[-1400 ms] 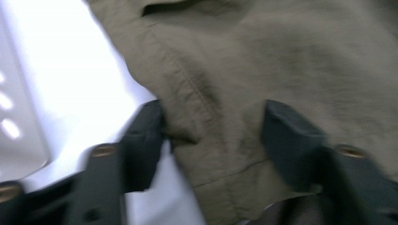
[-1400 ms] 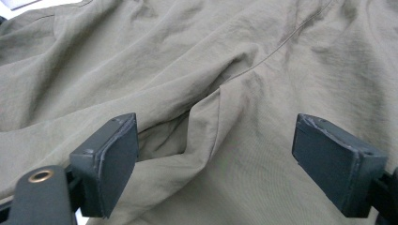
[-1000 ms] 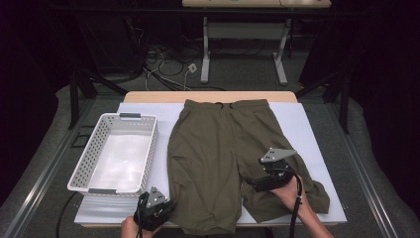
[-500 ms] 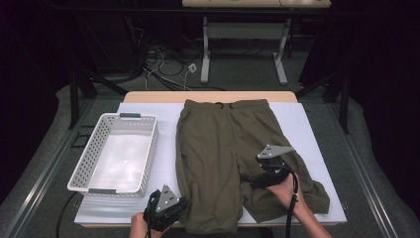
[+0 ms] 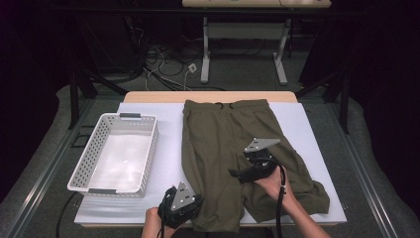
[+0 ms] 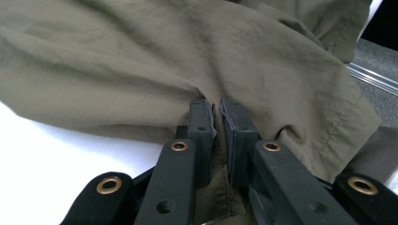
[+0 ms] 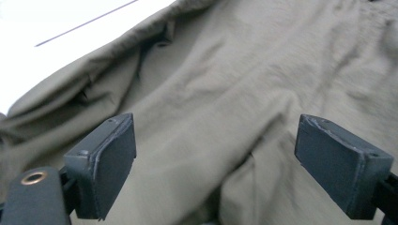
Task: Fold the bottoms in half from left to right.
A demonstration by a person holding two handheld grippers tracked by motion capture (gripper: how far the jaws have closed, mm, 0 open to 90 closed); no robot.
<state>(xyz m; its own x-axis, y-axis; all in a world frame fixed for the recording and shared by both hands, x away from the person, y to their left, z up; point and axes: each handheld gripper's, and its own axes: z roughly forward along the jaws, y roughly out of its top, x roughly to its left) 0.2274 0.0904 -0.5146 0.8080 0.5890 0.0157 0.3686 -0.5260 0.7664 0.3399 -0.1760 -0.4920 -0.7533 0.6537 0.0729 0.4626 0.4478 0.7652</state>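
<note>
Shorts soft, light, limp, will drape; hem best hold. Left gripper clamped on hem; right gripper open above crotch.

The shorts are thin olive woven cloth, matt, softly creased, with stitched hems that show up close in the left gripper view. The basket is white perforated plastic with a slight sheen. The table has a smooth, matt white top, paper-like, over a pale wood edge. The gripper pads are dull grey rubbery blocks, scuffed at the edges; the arms are matt black plastic with brass-coloured rivets, and the plates look like brushed grey metal.
</note>
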